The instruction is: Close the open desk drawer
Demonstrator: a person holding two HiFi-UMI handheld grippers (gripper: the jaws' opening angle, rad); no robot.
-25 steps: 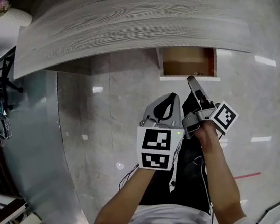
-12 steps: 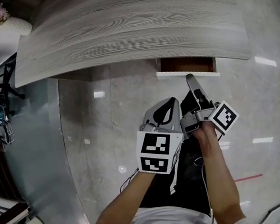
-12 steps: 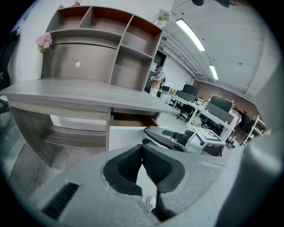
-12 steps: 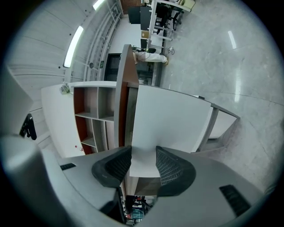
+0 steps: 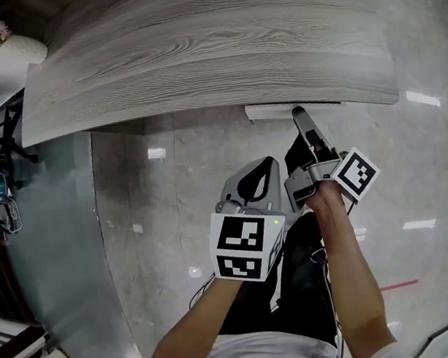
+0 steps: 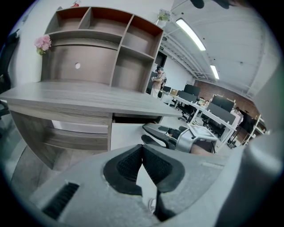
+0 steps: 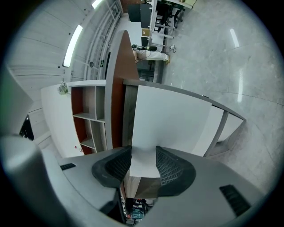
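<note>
Drawer [image 5: 271, 110]: white front just under desk [image 5: 206, 45] front edge, right of middle; we judge it nearly home | right gripper [image 5: 298, 113]: jaws apart, clamping nothing, tips at front, since pushing needs no grip | left gripper [image 5: 268, 164]: jaws together, idle, held back.

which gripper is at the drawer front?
The right gripper, fingers apart, tip at the white drawer front. The left gripper hangs back beside it, fingers together.

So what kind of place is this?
Most likely an open-plan office: there are rows of computer desks in the background, long strip lights on the ceiling, and a big wood-grain desk with a shelf unit on it.
</note>
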